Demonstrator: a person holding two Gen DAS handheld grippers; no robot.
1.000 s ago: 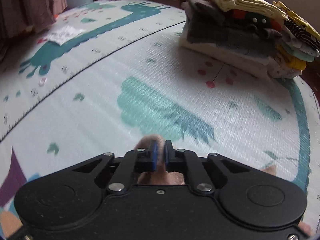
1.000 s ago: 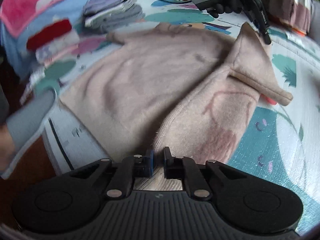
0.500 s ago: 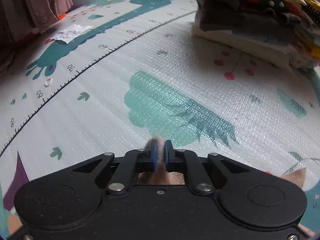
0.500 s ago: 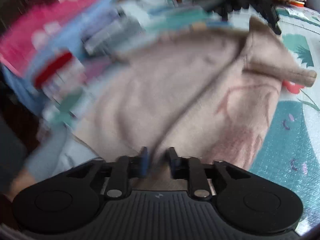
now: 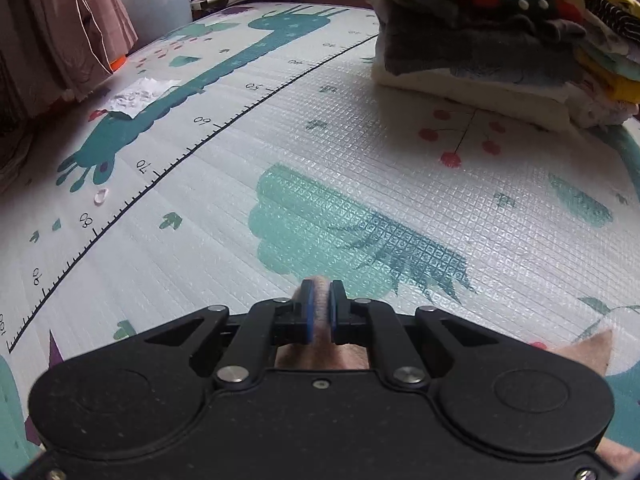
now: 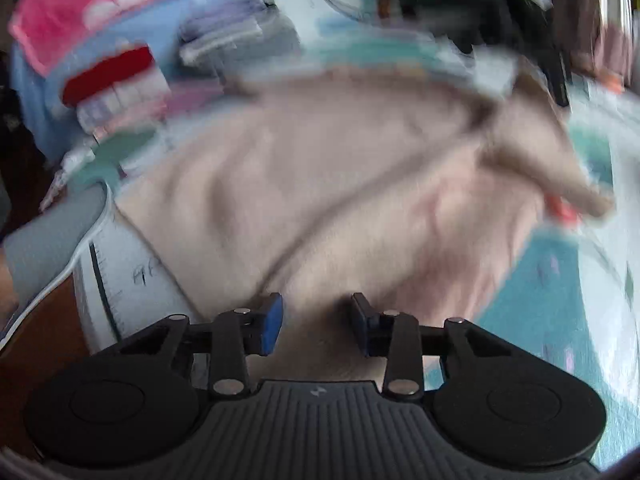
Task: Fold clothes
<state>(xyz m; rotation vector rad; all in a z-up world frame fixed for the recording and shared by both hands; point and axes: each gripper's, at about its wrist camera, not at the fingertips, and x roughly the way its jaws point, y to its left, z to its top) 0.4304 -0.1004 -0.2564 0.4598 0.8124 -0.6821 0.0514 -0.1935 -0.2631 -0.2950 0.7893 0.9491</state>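
the left gripper (image 5: 319, 308) tilts steeply down toward the mat (image 5: 360, 168), its two fingers nearly together and clamped on a fold of the pink sweater (image 5: 320, 304). the pinched fabric stands up between the blue pads (image 5: 307, 312) and more of it shows just under the gripper body, with a corner poking out at 4 o'clock near the frame's lower right. ahead of this gripper the mat lies bare, printed with a teal tree and a ruler line running from 8 o'clock up to 1 o'clock. a stack of folded clothes (image 5: 500, 40) sits at 1 o'clock, well apart from the gripper. a curtain (image 5: 60, 32) hangs at 10 o'clock beyond the mat's edge.

the right gripper (image 6: 316, 322) also points down at a slant, over the near edge of the same sweater (image 6: 320, 184). its fingers (image 6: 270, 322) stand apart and are closing, with sweater fabric lying between and below them; the pads do not press on it. the right view is smeared by motion. the sweater spreads from the gripper up to 12 o'clock, with a fold line running from 6 o'clock toward 1 o'clock and a sleeve end at 3 o'clock. a second pile of clothes (image 6: 100, 60), pink, blue and red, lies at 10 o'clock just beyond the sweater. at 1 o'clock a dark blurred shape touches the sweater's far corner; i cannot tell what it is.
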